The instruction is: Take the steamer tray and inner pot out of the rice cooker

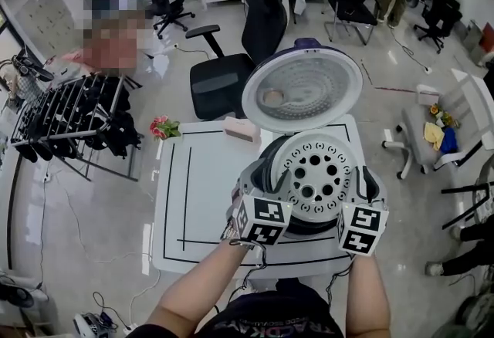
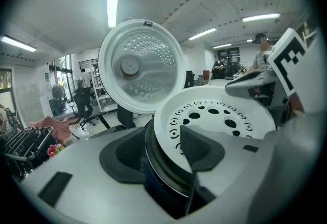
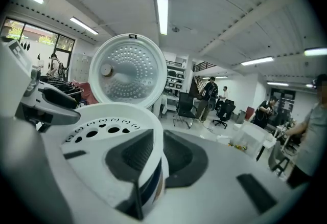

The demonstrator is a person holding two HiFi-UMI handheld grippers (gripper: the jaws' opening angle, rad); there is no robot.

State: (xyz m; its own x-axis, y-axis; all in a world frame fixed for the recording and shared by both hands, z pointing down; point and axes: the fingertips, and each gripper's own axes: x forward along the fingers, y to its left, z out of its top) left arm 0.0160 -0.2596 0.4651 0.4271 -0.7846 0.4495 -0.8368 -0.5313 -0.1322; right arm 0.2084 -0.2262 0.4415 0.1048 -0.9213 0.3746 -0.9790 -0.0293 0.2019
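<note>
A white table (image 1: 174,197) marked with black lines is seen from above on a pale, glossy floor, and a black office chair (image 1: 224,78) is drawn up behind its far edge. At the left, well apart from the table, a rack (image 1: 69,109) hung with dark items is set. A dark-bodied rice cooker (image 1: 266,163) is placed on the table's right part, near the person's edge. Its round lid (image 1: 302,89) is swung fully open and is stood up behind the body, with its dimpled inner face shown. The white steamer tray (image 1: 316,174), pierced with round holes, is seated in the cooker's mouth, and a dark, silver-edged rim (image 2: 153,164) is seen just beneath its edge. The inner pot is covered by the tray and cannot be made out with certainty. The left gripper (image 2: 163,152) is brought to the tray's left edge with its jaws held apart. Its inner pad is laid over the perforated face and its outer pad is set beside the cooker's dark wall, so the tray is straddled, not pinched. The right gripper (image 3: 153,159) is closed on the tray's right rim, which is clamped between its two dark pads. A marker cube (image 1: 262,221) is carried on the left gripper, and another (image 1: 363,228) on the right. A small pink box (image 1: 241,129) is laid at the table's far edge, and pink flowers (image 1: 164,128) are seen just beside its far left corner.
</note>
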